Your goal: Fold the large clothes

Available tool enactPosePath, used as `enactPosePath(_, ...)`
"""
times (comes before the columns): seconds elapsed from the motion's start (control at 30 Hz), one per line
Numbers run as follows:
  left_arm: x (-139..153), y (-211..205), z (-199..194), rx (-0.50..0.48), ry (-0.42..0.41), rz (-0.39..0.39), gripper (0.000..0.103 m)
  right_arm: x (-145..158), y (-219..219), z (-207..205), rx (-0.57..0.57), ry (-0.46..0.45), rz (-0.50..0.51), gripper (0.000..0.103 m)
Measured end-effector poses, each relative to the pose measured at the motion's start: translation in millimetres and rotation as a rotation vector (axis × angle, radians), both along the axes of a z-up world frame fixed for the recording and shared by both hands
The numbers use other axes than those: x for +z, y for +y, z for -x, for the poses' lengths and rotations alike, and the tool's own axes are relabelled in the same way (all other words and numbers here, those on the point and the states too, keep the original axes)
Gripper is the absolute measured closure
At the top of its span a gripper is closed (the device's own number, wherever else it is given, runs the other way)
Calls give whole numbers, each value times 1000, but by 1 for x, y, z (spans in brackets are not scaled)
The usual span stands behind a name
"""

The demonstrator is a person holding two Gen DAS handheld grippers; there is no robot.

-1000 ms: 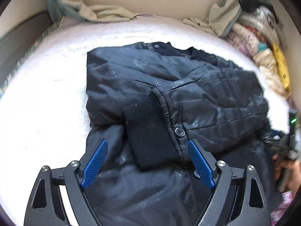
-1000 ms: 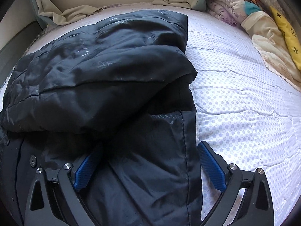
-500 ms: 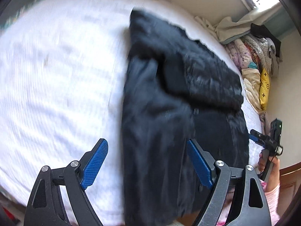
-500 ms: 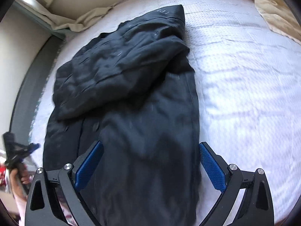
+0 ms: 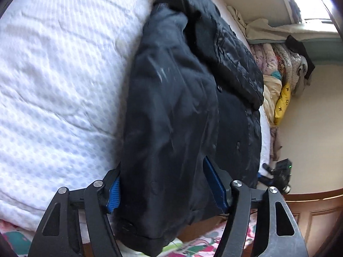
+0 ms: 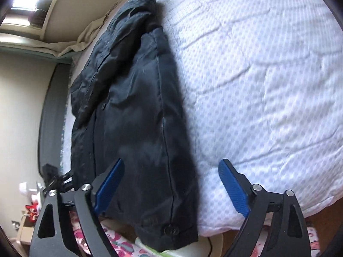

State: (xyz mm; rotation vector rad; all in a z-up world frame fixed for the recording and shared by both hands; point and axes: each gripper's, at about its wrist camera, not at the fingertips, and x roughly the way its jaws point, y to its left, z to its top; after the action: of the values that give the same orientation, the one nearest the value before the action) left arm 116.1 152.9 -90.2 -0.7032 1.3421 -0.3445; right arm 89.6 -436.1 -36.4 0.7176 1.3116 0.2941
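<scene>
A: Item one, left gripper (image 5: 165,184). State?

B: Jaws have just been closing, with the hem end of the black jacket (image 5: 182,111) between them. The right blue pad sits against the fabric; the left pad is half hidden behind the cloth, so whether it presses cannot be told. Grip unconfirmed.

A: Item two, right gripper (image 6: 171,189).

B: Jaws have just been narrowing but stand wide apart. The left pad lies over the jacket (image 6: 137,111); the right pad hangs above bare white mattress (image 6: 268,75). Nothing grasped.

A: Jacket, location?

B: Lying on the mattress, its hem end overhanging the near edge of the bed.

A: Progress?

B: Judged partway. Sleeves are folded in across the body, leaving a narrow long strip. The lengthwise fold, hem toward collar, is not yet made; both grippers sit at the hem end, apparently for that.

A: Orientation?

B: Long axis runs from the grippers away toward the far wall, collar end far, hem end near. Snap buttons show along the front, so the front faces up.
</scene>
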Motion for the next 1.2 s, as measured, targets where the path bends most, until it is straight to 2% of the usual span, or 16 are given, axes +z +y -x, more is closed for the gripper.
enactPosePath(0.13,-5,-5,2,-11,21,44,36,-14,16,11,65,50,-105,30)
enactPosePath(0.23,-8,-7,11,-19,40,82,40,-18,30,21,107,62,-133,39)
enactPosePath(0.3,-11,-7,16,-13,52,102,47,-23,32,28,104,76,-195,50)
enactPosePath(0.37,-11,-6,18,-3,50,105,53,-29,38,31,94,90,-251,55)
enactPosePath(0.4,-12,-4,18,2,48,104,60,-29,43,28,94,87,-261,57)
enactPosePath(0.43,-12,-4,18,4,48,104,64,-29,46,26,99,80,-269,62)
enactPosePath(0.47,-12,-5,18,0,47,102,71,-27,47,25,103,65,-275,73)
enactPosePath(0.53,-9,-6,19,-12,29,90,77,-21,47,23,109,33,-298,83)
enactPosePath(0.6,-5,-7,20,-18,2,81,82,-10,51,21,128,-12,-302,86)
enactPosePath(0.73,4,-5,27,-2,-28,109,86,4,58,20,152,-73,-318,88)
enactPosePath(1.03,32,-5,63,-22,-60,165,87,17,62,40,155,-88,-382,89)
enactPosePath(1.2,39,-9,81,-21,-72,214,87,29,57,57,131,-124,-418,89)
